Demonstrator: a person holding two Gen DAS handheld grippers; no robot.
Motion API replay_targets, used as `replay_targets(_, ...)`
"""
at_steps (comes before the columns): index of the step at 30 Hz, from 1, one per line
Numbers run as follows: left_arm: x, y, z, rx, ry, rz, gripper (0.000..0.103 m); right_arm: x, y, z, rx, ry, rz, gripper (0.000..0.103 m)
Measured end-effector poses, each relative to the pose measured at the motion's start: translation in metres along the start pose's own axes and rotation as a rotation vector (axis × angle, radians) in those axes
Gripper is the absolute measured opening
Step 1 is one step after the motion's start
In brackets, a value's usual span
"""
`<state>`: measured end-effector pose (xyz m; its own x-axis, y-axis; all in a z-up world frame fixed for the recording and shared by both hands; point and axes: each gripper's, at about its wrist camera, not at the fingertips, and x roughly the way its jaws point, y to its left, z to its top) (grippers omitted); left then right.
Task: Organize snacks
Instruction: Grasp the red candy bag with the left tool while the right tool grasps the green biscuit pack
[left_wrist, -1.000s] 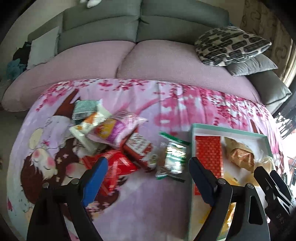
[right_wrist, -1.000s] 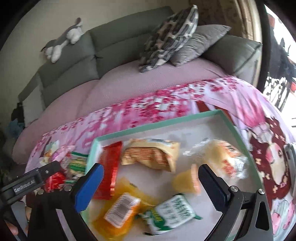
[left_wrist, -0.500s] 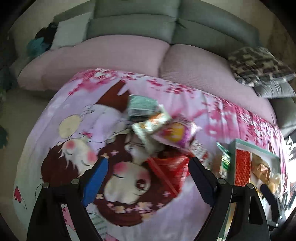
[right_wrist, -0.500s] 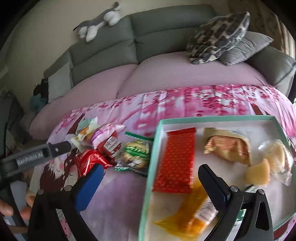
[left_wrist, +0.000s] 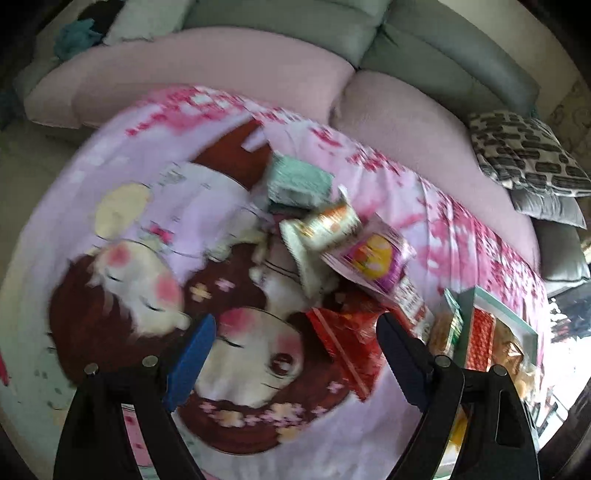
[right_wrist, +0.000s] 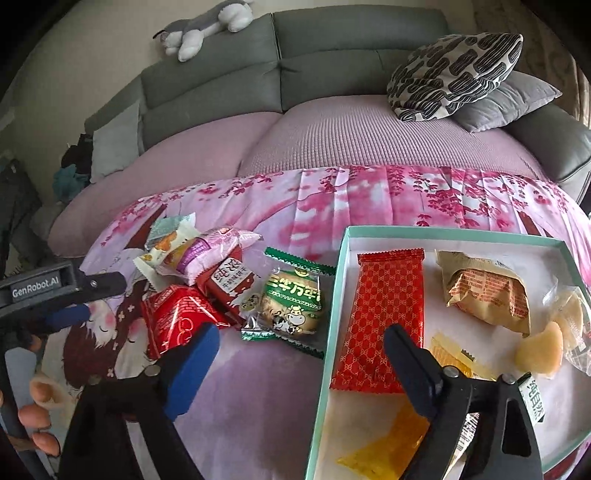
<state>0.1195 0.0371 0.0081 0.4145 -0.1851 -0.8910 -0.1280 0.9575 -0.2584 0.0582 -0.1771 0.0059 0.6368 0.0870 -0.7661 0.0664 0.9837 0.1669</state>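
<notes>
While both grippers gape empty, the red packet (left_wrist: 349, 341) lies between the left gripper's (left_wrist: 295, 339) fingers.

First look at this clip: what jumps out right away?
A loud pink cartoon blanket covers the table in front of the grey sofa. On it, a heap of snack packets lies left of a shallow mint-edged box that already holds a long red packet and others. Both the left claw and right claw are open and empty.
</notes>
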Motion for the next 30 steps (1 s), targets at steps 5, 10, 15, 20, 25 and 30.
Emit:
replay_targets(5, 0.021, -0.021, -0.006, 0.02, 0.052, -0.056, 0.089, 0.007, 0.003, 0.005, -0.015, 0.004, 0.005, 0.072)
replay_targets(10, 0.038, -0.029, -0.008, 0.007, 0.095, -0.091, 0.075, 0.019, 0.008, 0.006, -0.025, 0.032, 0.021, 0.06)
replay_targets(15, 0.047, -0.03, -0.006, -0.02, 0.108, -0.129, 0.062, 0.027, 0.01, 0.008, -0.041, 0.044, 0.004, 0.06)
replay_targets(20, 0.051, -0.024, -0.005, -0.059, 0.116, -0.153, 0.056, 0.033, 0.012, 0.011, -0.056, 0.054, -0.023, 0.06)
replay_targets(25, 0.045, -0.016, -0.003, -0.081, 0.107, -0.13, 0.056, 0.031, 0.02, 0.016, -0.092, 0.038, -0.056, 0.059)
replay_targets(30, 0.038, -0.001, 0.0, -0.128, 0.103, -0.123, 0.056, 0.039, 0.029, 0.019, -0.124, 0.054, -0.058, 0.059)
